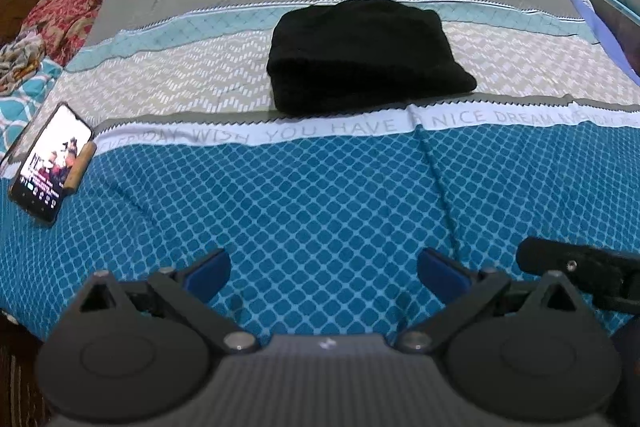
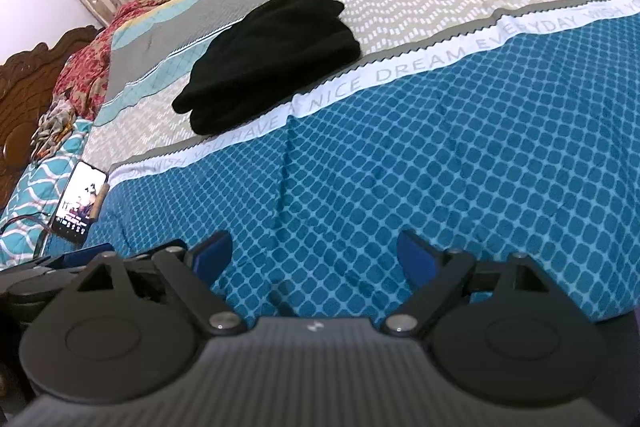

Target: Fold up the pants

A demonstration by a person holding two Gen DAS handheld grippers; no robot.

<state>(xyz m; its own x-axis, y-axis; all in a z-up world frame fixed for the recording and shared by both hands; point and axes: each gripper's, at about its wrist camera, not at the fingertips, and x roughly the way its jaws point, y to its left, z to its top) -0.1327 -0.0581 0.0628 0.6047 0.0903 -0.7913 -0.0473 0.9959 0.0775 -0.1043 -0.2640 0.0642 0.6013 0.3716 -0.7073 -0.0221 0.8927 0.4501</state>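
Our left tool sits at the bottom centre of its frame, blue pads spread wide and released, with only the blue-checked bedspread between them. Our right tool is likewise released and empty at the bottom centre of its view, and its black body shows at the lower right edge of the left view. Both point down at the near part of the bed, well apart from the pants, which lie as a compact black bundle in the upper middle, on the beige zigzag band. We judge the folding done, which would explain why the tools hold nothing. A lit phone lies at the left edge, apart from the bundle.
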